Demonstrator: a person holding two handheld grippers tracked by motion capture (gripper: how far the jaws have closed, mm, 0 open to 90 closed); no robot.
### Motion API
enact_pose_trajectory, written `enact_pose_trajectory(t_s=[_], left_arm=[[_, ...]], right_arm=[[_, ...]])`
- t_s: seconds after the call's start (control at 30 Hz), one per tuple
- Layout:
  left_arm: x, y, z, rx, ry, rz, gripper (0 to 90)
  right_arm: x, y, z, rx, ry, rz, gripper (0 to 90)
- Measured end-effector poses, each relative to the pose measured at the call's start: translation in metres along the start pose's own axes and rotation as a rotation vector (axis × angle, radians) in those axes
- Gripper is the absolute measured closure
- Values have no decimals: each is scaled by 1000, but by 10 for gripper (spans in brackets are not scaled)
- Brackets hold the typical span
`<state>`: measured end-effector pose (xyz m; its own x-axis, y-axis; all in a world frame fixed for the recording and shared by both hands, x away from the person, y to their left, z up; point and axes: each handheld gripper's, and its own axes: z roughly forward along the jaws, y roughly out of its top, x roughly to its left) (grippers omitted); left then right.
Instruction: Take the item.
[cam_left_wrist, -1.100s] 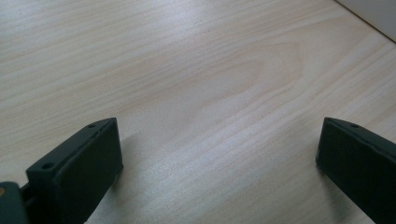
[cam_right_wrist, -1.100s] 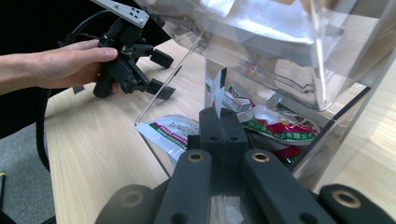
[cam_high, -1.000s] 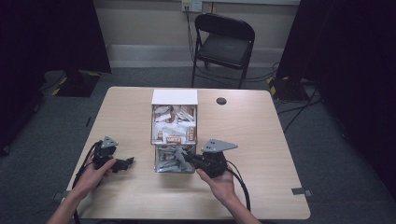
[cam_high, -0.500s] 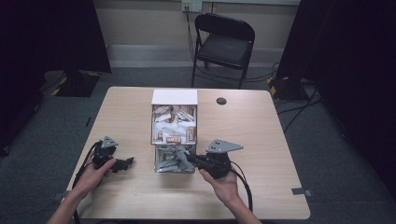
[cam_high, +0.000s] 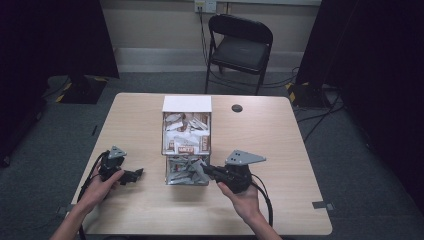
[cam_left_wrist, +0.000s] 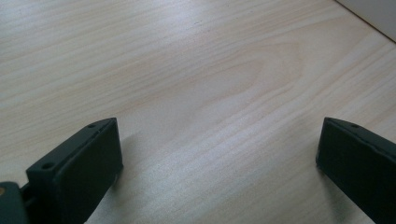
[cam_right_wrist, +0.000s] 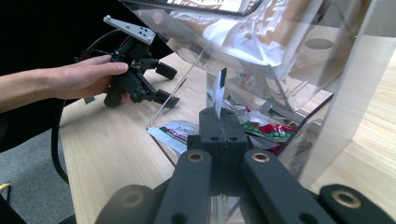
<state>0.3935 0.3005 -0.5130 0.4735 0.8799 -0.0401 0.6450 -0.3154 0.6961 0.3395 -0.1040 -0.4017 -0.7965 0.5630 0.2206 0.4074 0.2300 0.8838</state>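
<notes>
A clear plastic dispenser box (cam_high: 186, 135) full of sachets stands mid-table, with loose sachets in its low front tray (cam_high: 184, 171). My right gripper (cam_high: 209, 171) reaches into that tray from the right. In the right gripper view its jaws (cam_right_wrist: 218, 115) are shut on a thin sachet (cam_right_wrist: 218, 86) that stands edge-on above them. More sachets (cam_right_wrist: 175, 130) lie under the clear wall. My left gripper (cam_high: 136, 175) rests on the table left of the box. It is open, with bare wood between its jaws (cam_left_wrist: 219, 140). The right gripper view shows it too (cam_right_wrist: 168, 85).
The pale wooden table (cam_high: 280, 150) has a small black round cap (cam_high: 237, 108) at the back right. A black folding chair (cam_high: 240, 45) stands beyond the far edge. Cables trail from both grippers toward the front edge.
My right gripper has drawn back slightly to the right from the tray. The left gripper has stayed where it was.
</notes>
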Motion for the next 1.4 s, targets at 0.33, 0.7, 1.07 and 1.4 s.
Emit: enact_pose_trajectory(t_s=[0.33,0.7,1.07,1.4], left_arm=[[0,0,0,1,0,0,0],[0,0,0,1,-1,0,0],[0,0,0,2,-1,2,0],[0,0,0,0,-1,0,0]], right_arm=[[-3,0,-12,-9,-13,5,900],[-8,-3,-25,-4,-30,17,900],[-24,-5,-45,-11,-82,31,900],[-39,0,-56,-39,-117,46,900]])
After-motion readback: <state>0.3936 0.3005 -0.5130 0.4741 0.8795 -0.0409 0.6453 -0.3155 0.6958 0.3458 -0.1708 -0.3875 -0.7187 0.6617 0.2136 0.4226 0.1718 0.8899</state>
